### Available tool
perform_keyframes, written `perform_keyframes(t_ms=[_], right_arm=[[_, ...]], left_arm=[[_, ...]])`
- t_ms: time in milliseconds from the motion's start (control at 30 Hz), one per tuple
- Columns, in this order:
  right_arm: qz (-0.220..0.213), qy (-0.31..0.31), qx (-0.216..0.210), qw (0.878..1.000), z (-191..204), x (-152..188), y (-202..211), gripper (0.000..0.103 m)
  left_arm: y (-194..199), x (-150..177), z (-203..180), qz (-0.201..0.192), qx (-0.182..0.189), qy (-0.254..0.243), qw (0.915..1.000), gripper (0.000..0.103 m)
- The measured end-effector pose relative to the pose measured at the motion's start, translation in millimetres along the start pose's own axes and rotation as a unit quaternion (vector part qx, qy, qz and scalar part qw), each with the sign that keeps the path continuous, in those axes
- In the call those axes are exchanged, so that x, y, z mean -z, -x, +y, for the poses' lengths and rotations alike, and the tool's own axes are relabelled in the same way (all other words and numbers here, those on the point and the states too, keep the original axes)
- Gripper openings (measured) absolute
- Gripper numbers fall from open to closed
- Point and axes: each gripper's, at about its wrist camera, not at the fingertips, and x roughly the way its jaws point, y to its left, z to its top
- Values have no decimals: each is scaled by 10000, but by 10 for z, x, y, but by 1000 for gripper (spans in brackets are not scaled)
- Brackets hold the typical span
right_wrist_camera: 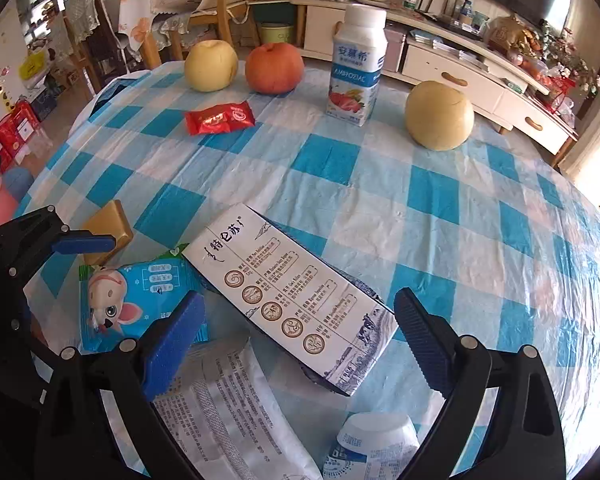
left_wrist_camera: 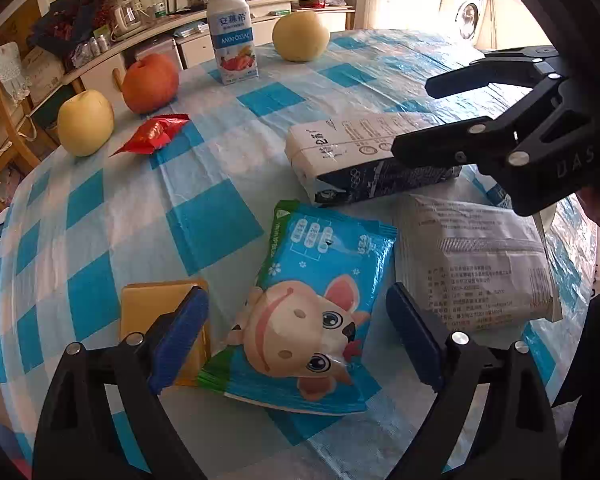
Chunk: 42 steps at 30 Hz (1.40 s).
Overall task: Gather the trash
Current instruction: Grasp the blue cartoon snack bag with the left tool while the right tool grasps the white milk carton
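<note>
My left gripper [left_wrist_camera: 298, 336] is open, its jaws on either side of a blue cartoon-cow wrapper [left_wrist_camera: 312, 300] lying flat on the checked tablecloth; the wrapper also shows in the right wrist view [right_wrist_camera: 136, 300]. My right gripper [right_wrist_camera: 300, 340] is open over a lying white milk carton [right_wrist_camera: 288, 292], also seen in the left wrist view [left_wrist_camera: 364, 152]. A silver-white packet [left_wrist_camera: 476, 264] lies to the right of the wrapper. A red snack wrapper [left_wrist_camera: 152, 134] lies farther back. A gold packet [left_wrist_camera: 156, 304] sits under my left finger.
An upright yogurt bottle [right_wrist_camera: 358, 64], two yellow pears [right_wrist_camera: 440, 116] [right_wrist_camera: 211, 65] and a red apple [right_wrist_camera: 275, 68] stand at the table's far side. A white cup [right_wrist_camera: 376, 444] lies near the front edge. Chairs and a cabinet stand beyond the table [right_wrist_camera: 480, 220].
</note>
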Motion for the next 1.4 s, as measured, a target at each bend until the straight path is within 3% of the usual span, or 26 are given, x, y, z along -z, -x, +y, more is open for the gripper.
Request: perform_keyframes(t_ms=[200,333,467,667,767,833,900,1133,1400], right_arm=[[149,416,-18,9990,10,4,-237,95],[148,340,-100,9993,-45,-21,-289,95],[193,270,-60,9994,-92,-30,-374,95],[310,238,-94,9992,-79,-43,-461,95],[374,67,-237,9990,-106,-54,-475,90],[373,-103,-368,9986,-143,-79,-456,74],[397,-230,-388,9982,-162,-106,-444,66],[455,-366,-360,9976,-124,-167,-414,66],[147,-454,-288,9984,-12,-321,-183,66]], left_arm=[[-79,6,3,32,53,62,10000,87],[-72,-29,-45,-78,69,32,9999,78],[-60,-58,-50,-153,23,129,9998,61],[-42,-67,-8,-228,21,396,9990,52],[-11,-60,23,-271,34,534,9982,49],[8,-47,71,-284,32,653,9975,48],[31,-33,116,-321,50,758,9966,47],[135,4,295,-499,220,1155,9918,46],[363,48,520,-857,304,1553,9837,44]])
